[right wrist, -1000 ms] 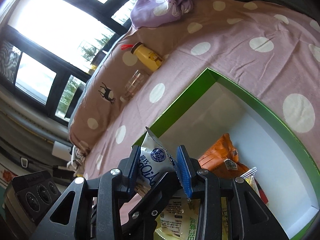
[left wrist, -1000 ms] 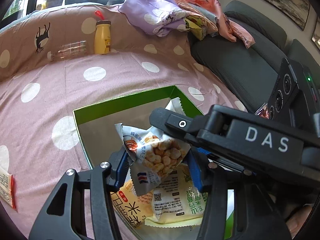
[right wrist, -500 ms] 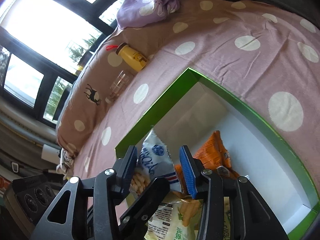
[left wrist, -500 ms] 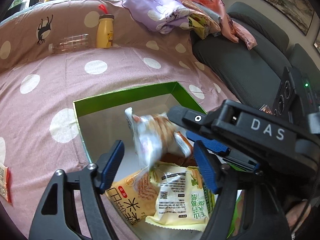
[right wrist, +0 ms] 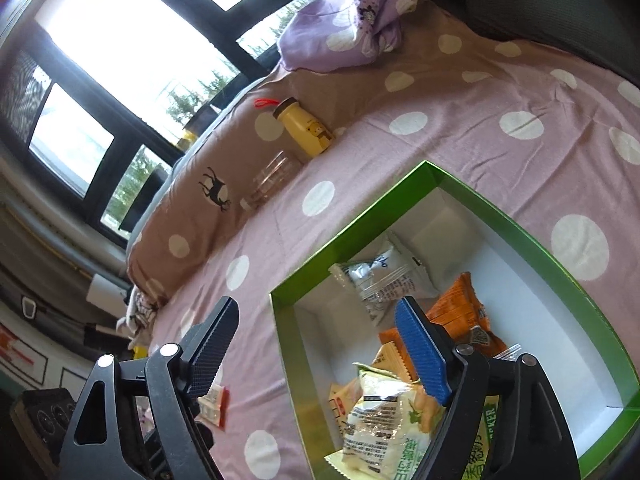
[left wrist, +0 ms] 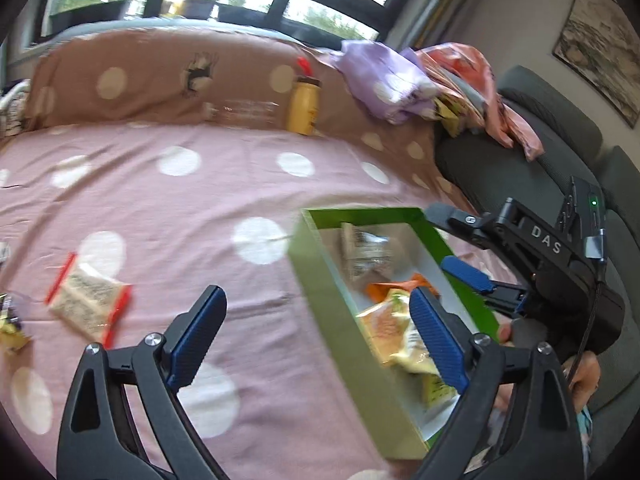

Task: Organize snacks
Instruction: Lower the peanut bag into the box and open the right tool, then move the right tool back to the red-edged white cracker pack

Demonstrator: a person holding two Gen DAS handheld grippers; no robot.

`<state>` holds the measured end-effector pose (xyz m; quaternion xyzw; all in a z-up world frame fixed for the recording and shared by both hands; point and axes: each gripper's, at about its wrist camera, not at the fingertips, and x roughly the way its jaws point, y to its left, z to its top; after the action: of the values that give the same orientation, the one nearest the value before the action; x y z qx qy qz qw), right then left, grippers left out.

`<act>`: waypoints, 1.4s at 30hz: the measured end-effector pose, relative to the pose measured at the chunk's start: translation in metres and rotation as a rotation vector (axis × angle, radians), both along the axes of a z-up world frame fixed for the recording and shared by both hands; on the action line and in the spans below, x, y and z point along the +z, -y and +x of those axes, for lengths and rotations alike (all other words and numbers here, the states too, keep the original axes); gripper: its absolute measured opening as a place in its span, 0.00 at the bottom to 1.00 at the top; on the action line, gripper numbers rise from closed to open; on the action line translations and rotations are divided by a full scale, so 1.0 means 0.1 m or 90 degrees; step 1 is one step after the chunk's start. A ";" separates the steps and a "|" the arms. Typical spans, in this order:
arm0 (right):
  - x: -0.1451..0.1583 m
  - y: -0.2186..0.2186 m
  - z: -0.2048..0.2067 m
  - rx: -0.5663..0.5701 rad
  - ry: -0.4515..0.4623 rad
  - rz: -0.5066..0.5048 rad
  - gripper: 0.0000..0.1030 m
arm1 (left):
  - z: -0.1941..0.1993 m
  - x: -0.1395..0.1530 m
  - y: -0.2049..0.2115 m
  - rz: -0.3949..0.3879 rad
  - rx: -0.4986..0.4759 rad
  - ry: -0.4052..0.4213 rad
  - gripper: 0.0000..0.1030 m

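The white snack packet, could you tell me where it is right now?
In the right wrist view, the white snack packet lies inside the green box, near its far corner, beside the orange packet.

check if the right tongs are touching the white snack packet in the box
Apart. The right wrist view shows the right tongs open, with the white snack packet lying beyond them in the green box.

Left tool (left wrist: 316, 334) jaws just opened wide, empty; right tool (right wrist: 316, 340) likewise, tilted downward.
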<state>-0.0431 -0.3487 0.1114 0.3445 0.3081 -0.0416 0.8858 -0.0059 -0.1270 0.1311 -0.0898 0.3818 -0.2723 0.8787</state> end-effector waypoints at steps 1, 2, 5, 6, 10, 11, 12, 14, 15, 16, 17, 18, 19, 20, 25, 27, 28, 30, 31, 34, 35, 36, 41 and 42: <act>0.02 -0.04 0.01 0.005 0.000 -0.011 0.83 | -0.02 0.00 -0.11 0.006 0.016 0.004 0.93; 0.04 -0.08 0.01 0.007 0.000 -0.018 0.83 | -0.04 0.00 -0.22 0.011 0.032 0.007 0.98; 0.09 -0.23 0.02 0.024 0.005 -0.039 0.85 | -0.13 -0.01 -0.56 0.021 0.091 0.017 0.99; 0.10 -0.28 0.03 0.033 0.005 -0.047 0.86 | -0.14 -0.02 -0.65 0.024 0.109 0.016 0.99; 0.13 -0.54 0.09 0.065 -0.002 -0.086 0.87 | -0.23 -0.12 -1.07 0.035 0.178 0.006 0.99; 0.13 -0.60 0.10 0.072 -0.003 -0.094 0.87 | -0.24 -0.14 -1.15 0.038 0.191 0.002 0.99; 0.14 -0.67 0.12 0.080 -0.006 -0.104 0.87 | -0.25 -0.17 -1.23 0.041 0.207 -0.003 0.99; 0.15 -0.80 0.14 0.092 -0.008 -0.120 0.87 | -0.26 -0.25 -1.38 0.046 0.234 -0.014 0.99; 0.15 -0.87 0.16 0.099 -0.008 -0.128 0.87 | -0.28 -0.29 -1.44 0.051 0.245 -0.020 0.99; 0.15 -0.94 0.17 0.108 -0.009 -0.136 0.87 | -0.28 -0.33 -1.49 0.053 0.250 -0.026 0.99; 0.15 -1.00 0.19 0.117 -0.011 -0.144 0.87 | -0.28 -0.36 -1.55 0.054 0.253 -0.031 0.99; 0.14 -1.08 0.20 0.128 -0.012 -0.152 0.87 | -0.27 -0.39 -1.60 0.052 0.258 -0.036 0.99; 0.14 -1.15 0.21 0.137 -0.012 -0.158 0.87 | -0.26 -0.42 -1.65 0.050 0.265 -0.041 0.99; 0.13 -1.23 0.23 0.149 -0.012 -0.162 0.87 | -0.26 -0.44 -1.70 0.050 0.274 -0.046 0.99; 0.01 -1.61 0.35 0.223 -0.036 -0.175 0.87 | -0.22 -0.57 -1.88 0.071 0.318 -0.080 0.99; -0.03 -1.77 0.39 0.251 -0.046 -0.190 0.88 | -0.20 -0.62 -1.91 0.062 0.320 -0.097 0.99; -0.05 -1.85 0.41 0.264 -0.050 -0.197 0.87 | -0.19 -0.63 -1.93 0.058 0.320 -0.103 0.99; -0.07 -2.00 0.47 0.295 -0.057 -0.204 0.88 | -0.18 -0.64 -1.94 0.057 0.325 -0.110 0.99; -0.09 -2.08 0.51 0.313 -0.063 -0.207 0.88 | -0.17 -0.65 -1.96 0.058 0.327 -0.114 0.99; -0.17 -2.36 0.69 0.375 -0.096 -0.234 0.88 | -0.14 -0.69 -2.00 0.054 0.329 -0.137 0.99; -0.20 -2.46 0.76 0.396 -0.107 -0.244 0.88 | -0.13 -0.71 -2.02 0.052 0.330 -0.147 0.99; -0.24 -2.55 0.83 0.415 -0.120 -0.255 0.88 | -0.13 -0.72 -2.05 0.050 0.335 -0.155 0.99; -0.53 -2.98 1.22 0.496 -0.196 -0.328 0.88 | -0.14 -0.71 -2.19 0.053 0.368 -0.172 0.99; -0.59 -3.05 1.30 0.506 -0.213 -0.338 0.88 | -0.14 -0.71 -2.19 0.049 0.367 -0.174 0.99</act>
<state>0.0870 -0.0438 0.0521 -0.0483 0.5319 0.1672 0.8288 -0.0198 0.0924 0.0597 -0.1964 0.4652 0.0171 0.8629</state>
